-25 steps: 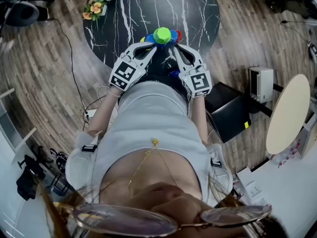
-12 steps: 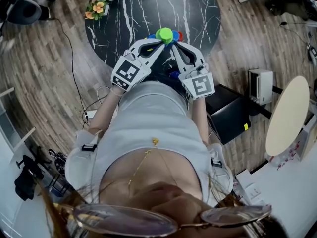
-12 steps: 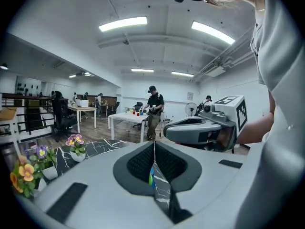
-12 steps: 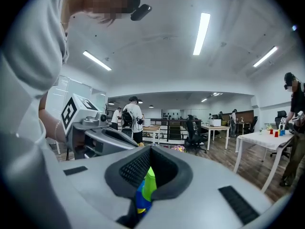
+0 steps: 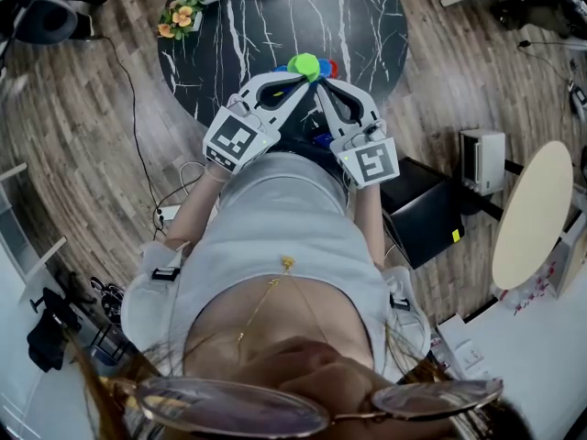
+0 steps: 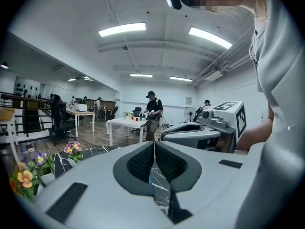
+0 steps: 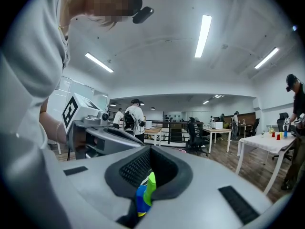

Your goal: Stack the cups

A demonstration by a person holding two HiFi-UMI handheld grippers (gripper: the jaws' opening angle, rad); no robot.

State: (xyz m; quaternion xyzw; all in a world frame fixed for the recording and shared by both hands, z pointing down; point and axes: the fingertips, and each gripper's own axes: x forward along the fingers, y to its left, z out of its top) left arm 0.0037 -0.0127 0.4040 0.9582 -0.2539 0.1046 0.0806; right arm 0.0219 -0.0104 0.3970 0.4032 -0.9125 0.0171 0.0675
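Stack of cups (image 5: 304, 64) is seen in the head view against the near side of a round black marble table (image 5: 367, 26). The green cup is uppermost, with blue and red showing beside and beneath it. Whether the stack rests on the tabletop cannot be made out.

Both grippers are held out in front of the person and converge on the stack, one from each side, with their tips just beside it. Contact cannot be confirmed.

Left gripper (image 6: 153, 147): the jaws are pressed together along the ribbed pads and nothing is pinched. A sliver of blue and the veined tabletop are glimpsed through the gap under the pads.

Right gripper (image 7: 148, 152): the jaws are likewise closed tight at the pads. Green and blue cup walls are seen through the opening beneath them.

Potted flowers (image 5: 179, 12) are set at the table's far left edge. Wooden floor (image 5: 83, 154) is seen around the table. Other people are noted at a white table (image 6: 125, 123) deeper in the room.
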